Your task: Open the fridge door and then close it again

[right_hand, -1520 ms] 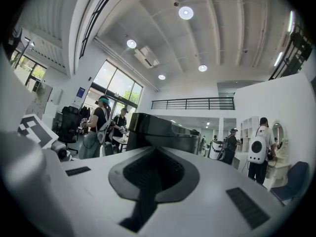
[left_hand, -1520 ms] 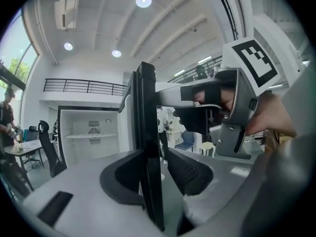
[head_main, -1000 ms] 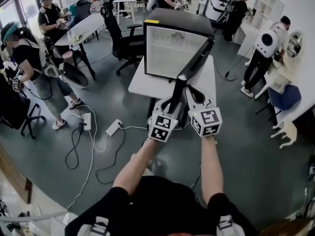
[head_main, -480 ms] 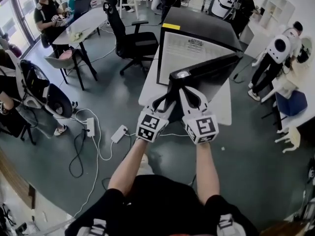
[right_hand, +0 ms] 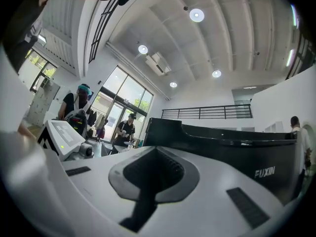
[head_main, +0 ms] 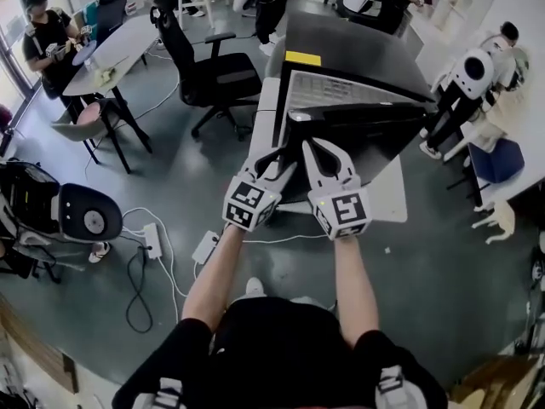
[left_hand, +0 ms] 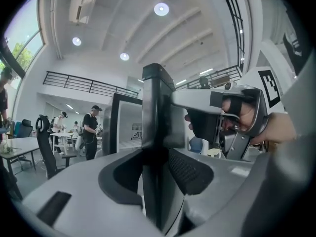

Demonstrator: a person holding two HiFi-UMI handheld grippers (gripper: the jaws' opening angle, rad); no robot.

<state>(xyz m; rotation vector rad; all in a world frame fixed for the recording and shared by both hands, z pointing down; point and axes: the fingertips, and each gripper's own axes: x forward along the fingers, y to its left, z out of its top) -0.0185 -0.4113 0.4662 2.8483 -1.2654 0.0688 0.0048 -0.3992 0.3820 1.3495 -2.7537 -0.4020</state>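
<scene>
A black mini fridge [head_main: 358, 45] stands on a white table [head_main: 387, 201]. Its black door [head_main: 375, 135] hangs partly open, and the white inside [head_main: 341, 92] shows above it. My left gripper [head_main: 284, 162] straddles the door's free edge [left_hand: 157, 147]. Its jaws are opening, with the edge between the pads [left_hand: 191, 171]. My right gripper [head_main: 317, 149] is shut, empty, and lies against the door's outer face [right_hand: 237, 149] beside the left one. In the left gripper view, the right gripper [left_hand: 237, 117] and the hand holding it show at the right.
A black office chair [head_main: 204, 66] stands left of the fridge table. Power strips and cables [head_main: 153, 239] lie on the floor at the left. More chairs [head_main: 81, 216], tables and several people ring the room. A white stool [head_main: 498, 220] is at the right.
The door has swung toward the fridge and the gap is much narrower. Both grippers moved forward with it, and the fridge now looms closer in the head view.
</scene>
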